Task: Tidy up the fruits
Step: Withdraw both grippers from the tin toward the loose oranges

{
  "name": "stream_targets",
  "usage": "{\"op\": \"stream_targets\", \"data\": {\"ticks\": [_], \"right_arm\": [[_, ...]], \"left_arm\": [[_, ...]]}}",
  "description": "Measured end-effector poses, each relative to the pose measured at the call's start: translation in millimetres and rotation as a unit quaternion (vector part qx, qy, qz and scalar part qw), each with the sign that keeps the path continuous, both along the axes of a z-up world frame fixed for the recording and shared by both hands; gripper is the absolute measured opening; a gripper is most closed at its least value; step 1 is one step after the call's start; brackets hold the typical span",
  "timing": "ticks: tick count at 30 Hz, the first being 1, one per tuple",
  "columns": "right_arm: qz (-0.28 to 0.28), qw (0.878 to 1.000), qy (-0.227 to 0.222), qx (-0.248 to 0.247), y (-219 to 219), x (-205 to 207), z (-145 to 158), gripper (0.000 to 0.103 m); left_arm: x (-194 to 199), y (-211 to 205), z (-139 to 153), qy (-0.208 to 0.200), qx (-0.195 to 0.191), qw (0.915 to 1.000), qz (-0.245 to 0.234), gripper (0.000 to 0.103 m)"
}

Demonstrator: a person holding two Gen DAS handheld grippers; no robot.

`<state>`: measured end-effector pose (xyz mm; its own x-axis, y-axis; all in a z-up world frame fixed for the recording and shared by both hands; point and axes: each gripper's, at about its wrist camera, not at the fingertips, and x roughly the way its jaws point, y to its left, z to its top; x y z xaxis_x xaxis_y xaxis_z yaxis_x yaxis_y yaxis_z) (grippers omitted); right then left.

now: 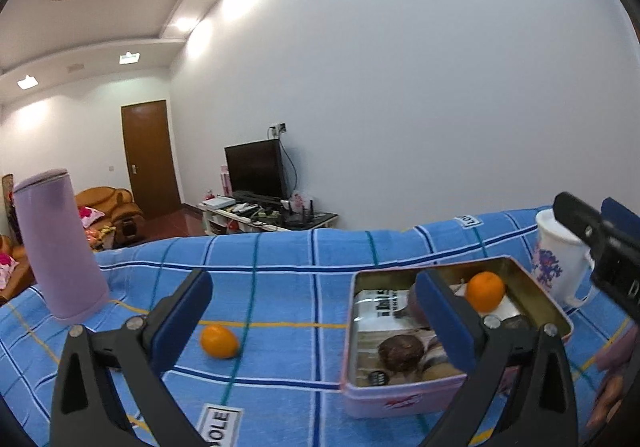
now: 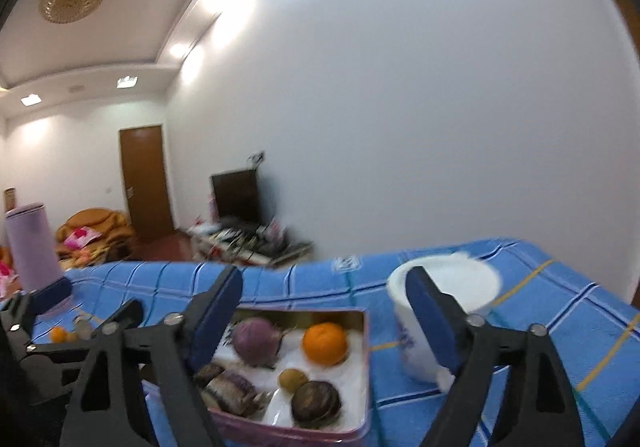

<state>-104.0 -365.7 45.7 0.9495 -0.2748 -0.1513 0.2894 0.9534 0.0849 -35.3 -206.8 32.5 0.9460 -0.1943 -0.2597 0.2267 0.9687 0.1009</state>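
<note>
A pink tin box [image 1: 400,399] [image 2: 362,367] stands on the blue checked cloth. It holds an orange [image 1: 485,291] [image 2: 325,343], a purple fruit [image 2: 256,341], a dark brown fruit [image 2: 316,403] and a small green one [image 2: 293,379]. A second orange [image 1: 219,341] lies loose on the cloth left of the box; it also shows small in the right wrist view [image 2: 58,334]. My left gripper [image 1: 314,317] is open and empty above the cloth, between the loose orange and the box. My right gripper [image 2: 324,309] is open and empty above the box.
A tall lilac canister [image 1: 60,247] [image 2: 34,251] stands at the cloth's left. A white flowered mug [image 1: 558,263] [image 2: 440,311] stands right of the box. Behind are a TV [image 1: 256,169], a door [image 1: 150,159] and a sofa [image 1: 108,207].
</note>
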Motion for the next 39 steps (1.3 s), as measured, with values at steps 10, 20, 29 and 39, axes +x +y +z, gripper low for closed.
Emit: {"op": "stream_targets", "data": {"ticks": [10,20,29,39], "right_arm": [[-0.006,1.0,0.004,-0.004,6,-5,-3,0.085],[-0.034,0.999,0.009,-0.022,19,-8,-4,0.085],[-0.052,0.998,0.033,-0.017,26,-6,-5,0.085],[-0.035,0.997,0.073,-0.019,57,3,-14,0.085]], "left_arm": [[0,29,-5,-0.004,0.033,0.9992,0.02,0.103],[9,75,-8,0.009,0.035,0.9992,0.02,0.103],[19,107,-9,-0.011,0.06,0.9979,0.023,0.103],[27,133,-8,-0.003,0.037,0.9989,0.029,0.103]]}}
